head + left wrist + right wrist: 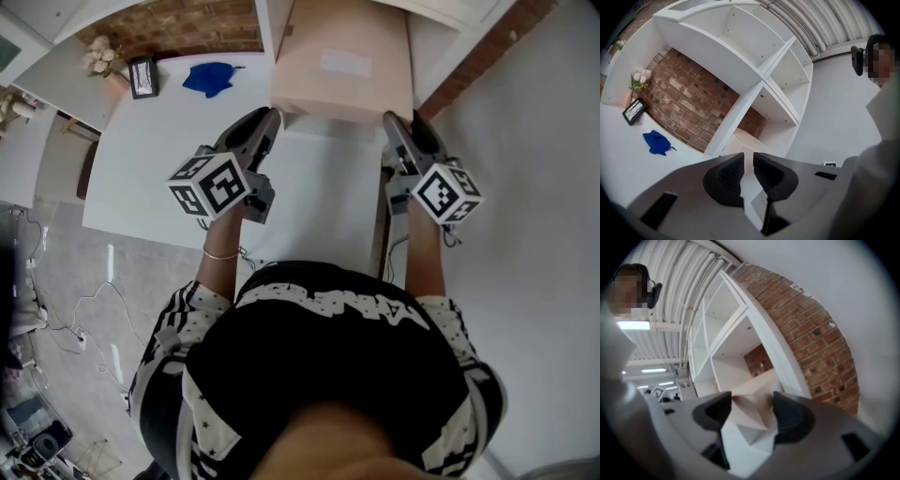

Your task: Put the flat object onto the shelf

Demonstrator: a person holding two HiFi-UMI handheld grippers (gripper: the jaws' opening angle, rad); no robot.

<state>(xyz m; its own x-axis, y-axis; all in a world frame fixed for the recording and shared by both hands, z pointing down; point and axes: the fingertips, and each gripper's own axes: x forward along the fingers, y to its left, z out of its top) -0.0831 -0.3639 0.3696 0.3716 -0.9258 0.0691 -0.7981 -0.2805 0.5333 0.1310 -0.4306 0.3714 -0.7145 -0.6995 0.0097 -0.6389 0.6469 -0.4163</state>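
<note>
The pale flat box lies in the mouth of the white shelf, its near edge over the white bench. The right hand-held gripper pinches its near right corner. The left hand-held gripper is at the near left corner, jaws almost pressed together, nothing clearly between them. A blue cloth lies further left.

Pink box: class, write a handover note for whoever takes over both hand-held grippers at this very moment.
Left hand-held gripper: jaws almost together at the near left corner of the pink box; a grip cannot be confirmed.
Right hand-held gripper: wide jaws appear to press on the box's near right corner.
Box: lies flat, far end reaching into the lowest bay of the shelf.
Done: box brought to the shelf.
Left: probably slide it fully in, then let go.
</note>
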